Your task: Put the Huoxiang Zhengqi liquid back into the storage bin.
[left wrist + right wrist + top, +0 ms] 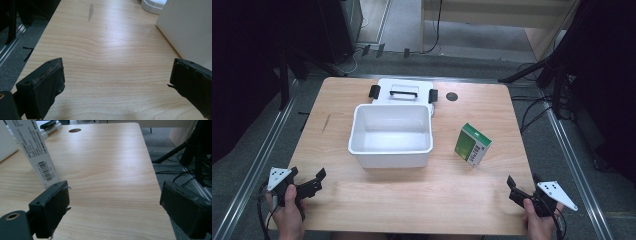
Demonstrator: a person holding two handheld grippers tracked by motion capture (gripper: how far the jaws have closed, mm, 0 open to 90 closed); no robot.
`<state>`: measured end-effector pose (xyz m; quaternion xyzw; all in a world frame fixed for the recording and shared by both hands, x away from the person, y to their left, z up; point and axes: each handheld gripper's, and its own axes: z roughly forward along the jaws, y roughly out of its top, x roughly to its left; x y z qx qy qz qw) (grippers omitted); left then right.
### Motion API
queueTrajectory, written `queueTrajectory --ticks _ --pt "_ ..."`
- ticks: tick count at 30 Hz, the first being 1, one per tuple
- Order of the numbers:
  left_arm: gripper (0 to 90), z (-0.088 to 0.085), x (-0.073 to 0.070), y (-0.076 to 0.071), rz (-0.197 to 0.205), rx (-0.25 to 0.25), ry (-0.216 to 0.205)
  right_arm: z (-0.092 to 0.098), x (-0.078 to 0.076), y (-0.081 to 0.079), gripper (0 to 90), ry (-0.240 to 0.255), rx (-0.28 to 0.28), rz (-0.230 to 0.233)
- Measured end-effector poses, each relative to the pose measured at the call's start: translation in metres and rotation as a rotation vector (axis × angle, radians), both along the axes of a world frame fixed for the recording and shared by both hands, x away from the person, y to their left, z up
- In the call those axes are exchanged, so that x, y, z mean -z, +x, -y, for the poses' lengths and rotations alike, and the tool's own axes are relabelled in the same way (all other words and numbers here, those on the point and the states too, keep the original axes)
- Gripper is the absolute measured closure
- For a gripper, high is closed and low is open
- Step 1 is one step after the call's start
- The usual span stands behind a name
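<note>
A white open bin (391,134) stands mid-table, and its lid (404,93) with a handle and black latches lies just behind it. A small green and white box (472,144) stands upright to the bin's right; its barcoded side (37,152) rises at the left of the right gripper view. My left gripper (307,181) rests at the table's front left corner, open, with bare wood between its jaws (117,77). My right gripper (522,185) sits at the front right corner, also open and holding nothing (115,202).
The wooden table (412,200) has a small round hole (452,96) near its back right. A bin wall (190,27) stands close on the right in the left gripper view. Tripod legs and cables (547,75) lie on the floor beyond the right edge.
</note>
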<state>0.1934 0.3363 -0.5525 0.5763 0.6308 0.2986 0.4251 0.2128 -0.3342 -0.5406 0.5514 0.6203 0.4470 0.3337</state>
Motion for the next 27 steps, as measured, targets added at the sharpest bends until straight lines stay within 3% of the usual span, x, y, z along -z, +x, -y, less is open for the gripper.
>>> queueTrajectory --ticks 6,11,17,20,23,27 --pt "0.1 0.000 0.000 0.000 -0.001 0.003 0.005 0.001 -0.001 0.000 12.3 0.004 0.002 0.010" --pt "0.1 0.000 0.000 -0.001 0.004 0.003 0.002 0.006 -0.003 0.003 12.6 0.049 -0.028 -0.017" --pt "0.1 0.000 0.000 -0.001 0.005 0.003 0.003 0.006 -0.014 0.010 14.9 0.006 -0.097 -0.054" --pt "0.1 0.000 0.000 -0.001 0.006 0.003 0.003 0.002 -0.024 0.014 14.9 -0.027 -0.160 -0.097" --pt "0.1 0.000 0.000 -0.001 0.006 0.000 0.002 -0.004 -0.036 0.020 14.9 -0.097 -0.219 -0.176" --pt "0.1 0.000 0.000 -0.001 0.005 0.002 0.002 -0.007 -0.054 0.028 14.9 -0.139 -0.247 -0.298"
